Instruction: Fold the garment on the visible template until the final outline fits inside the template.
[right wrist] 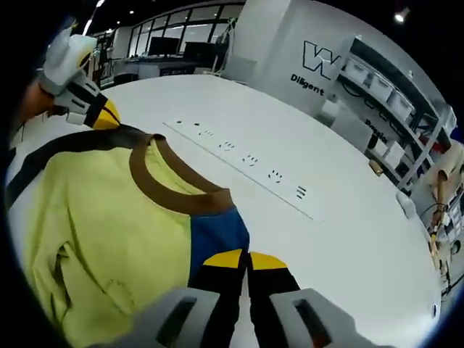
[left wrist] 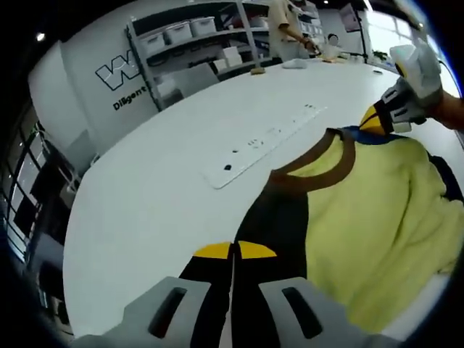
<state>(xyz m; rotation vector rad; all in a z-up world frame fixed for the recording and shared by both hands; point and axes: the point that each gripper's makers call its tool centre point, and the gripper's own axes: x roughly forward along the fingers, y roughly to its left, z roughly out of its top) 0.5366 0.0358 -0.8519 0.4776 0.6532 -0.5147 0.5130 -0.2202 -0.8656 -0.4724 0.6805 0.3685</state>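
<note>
Yellow sweater [left wrist: 377, 210] spread flat on the white worktop [left wrist: 145, 203], brown collar [left wrist: 319, 163] facing the long power strip [left wrist: 264, 145]. Left hand-held gripper [left wrist: 233, 250] pinched shut on the sweater's dark shoulder, right hand-held gripper [right wrist: 245, 257] clamped shut on the blue shoulder [right wrist: 214, 232] across the collar. Shelves with bins [left wrist: 196, 36] way beyond the strip.

Bright, even overhead light floods both views, with ceiling spotlights [right wrist: 402, 14] burning as small hot points. The white table [left wrist: 167, 181] reflects a soft sheen and carries only faint shadows. Daylight blows out the windows [left wrist: 377, 32] in the left gripper view. Fisheye distortion bends straight lines and blurs the edges.
</note>
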